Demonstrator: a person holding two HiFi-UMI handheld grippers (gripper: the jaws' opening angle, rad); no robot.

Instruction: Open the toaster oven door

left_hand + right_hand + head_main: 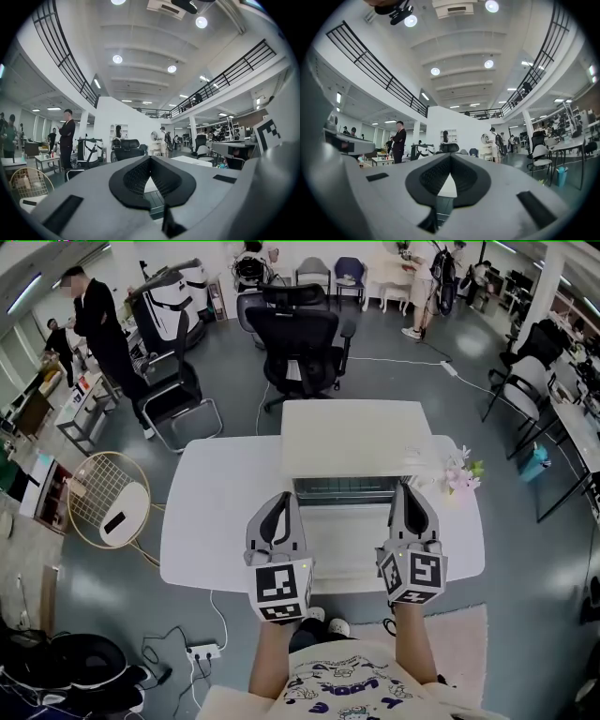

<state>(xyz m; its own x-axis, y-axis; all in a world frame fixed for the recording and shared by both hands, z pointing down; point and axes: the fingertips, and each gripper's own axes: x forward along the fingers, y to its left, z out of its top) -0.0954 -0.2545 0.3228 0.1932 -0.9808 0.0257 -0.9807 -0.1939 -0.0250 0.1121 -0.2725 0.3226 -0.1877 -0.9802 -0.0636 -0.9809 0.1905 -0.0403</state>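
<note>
2 claws are showing over the table (197, 521), aren't they?

— Yes. The left claw (286, 497) and the right claw (405, 487) are both pointing level toward the toaster oven (352, 437), which is sitting at the middle of the white table, toward its far edge.

Are they gripping anything?

— No. Each claw's own view is showing its 2 black pads meeting at the tips, so both are closed on nothing.

Where is the oven door (345, 490) sitting?

— It is facing the person as a dark barred strip under the oven's pale top. The 2 claws are flanking it, each tip appearing just beside a front corner. Whether either tip is touching the oven, I cannot tell.

What else is standing around?

— Pink flowers (462, 474) are lying just beside the oven's right corner. A black office chair (300, 334) is standing behind the table, and a round wire stool (108, 498) is sitting on the floor to its left.
</note>
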